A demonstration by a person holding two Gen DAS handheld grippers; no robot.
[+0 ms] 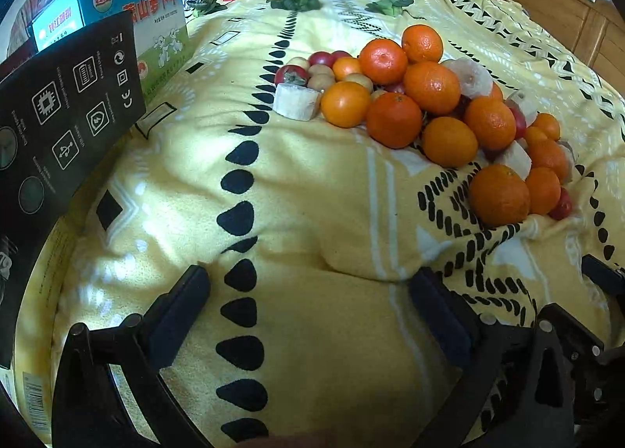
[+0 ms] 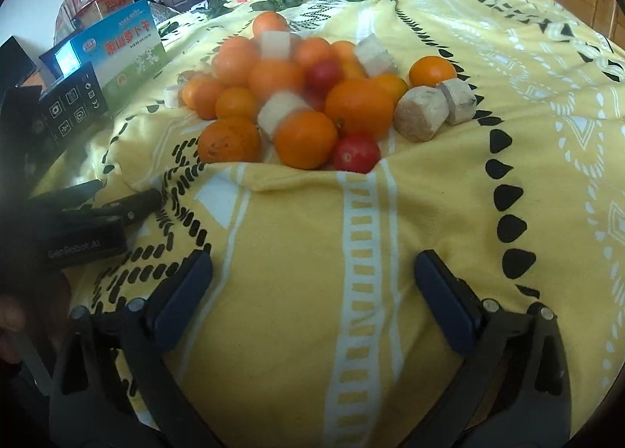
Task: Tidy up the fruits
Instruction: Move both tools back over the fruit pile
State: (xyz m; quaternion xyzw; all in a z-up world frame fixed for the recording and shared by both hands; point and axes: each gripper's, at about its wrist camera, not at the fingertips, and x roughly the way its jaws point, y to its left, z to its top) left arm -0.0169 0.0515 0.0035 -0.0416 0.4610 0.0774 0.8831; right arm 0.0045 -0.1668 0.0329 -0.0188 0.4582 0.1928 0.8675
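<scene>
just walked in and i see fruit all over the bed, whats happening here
A person holds a two-finger gripper in each hand over a yellow patterned blanket. A mixed heap of oranges, small red fruits and pale cut chunks sits ahead, still unsorted. The left gripper and right gripper are both open and empty, short of the pile. Boxes stand at the left.

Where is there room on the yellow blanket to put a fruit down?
Bare blanket lies between the fruit pile and the open left tool, and right of the pile toward the black drop pattern. The pile itself is crowded; boxes line the left edge.
</scene>
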